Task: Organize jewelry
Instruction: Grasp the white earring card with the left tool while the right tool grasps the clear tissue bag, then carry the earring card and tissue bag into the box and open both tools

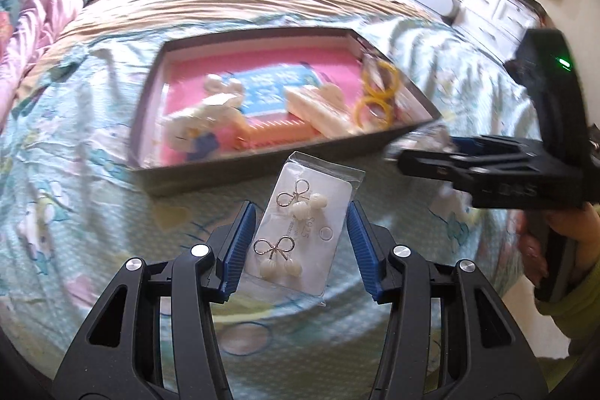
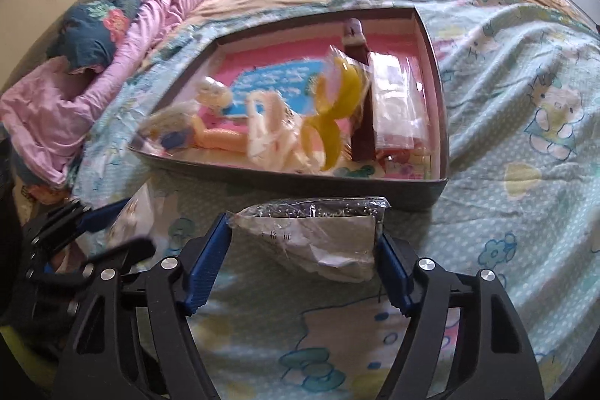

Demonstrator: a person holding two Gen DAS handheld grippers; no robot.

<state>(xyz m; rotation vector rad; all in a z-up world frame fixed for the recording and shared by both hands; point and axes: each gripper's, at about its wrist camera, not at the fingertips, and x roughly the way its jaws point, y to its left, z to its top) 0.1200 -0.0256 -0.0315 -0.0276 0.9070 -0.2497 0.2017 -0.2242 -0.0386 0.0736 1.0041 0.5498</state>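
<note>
My left tool (image 1: 300,246) is spread apart around the earring card (image 1: 303,231), a clear sleeve with two bow-and-pearl earrings on white backing. The blue pads (image 1: 240,246) stand either side of the card; whether it rests on the bedsheet (image 1: 93,175) or is lifted I can't tell, contact unclear. My right tool (image 2: 303,265) has the jewelry bag (image 2: 318,235) between its pads, jaws wide; looks lightly pinched at the bag's edges, but I can't confirm a real grip. Bag is crinkled plastic with a paper slip and dark beaded stuff along the top.

Both packets sit just in front of the grey tray (image 2: 437,70), which is on the bed and already holds yellow bangles (image 2: 333,107), a white packet and a doll-like figure, all blurred.

Handling guess: both packets very light, slick plastic, floppy. Card is stiffer, so I'd pinch its long edges mid-length, away from the pearls. Bag will sag and slip; grab it near the beaded top edge where it's thickest.
</note>
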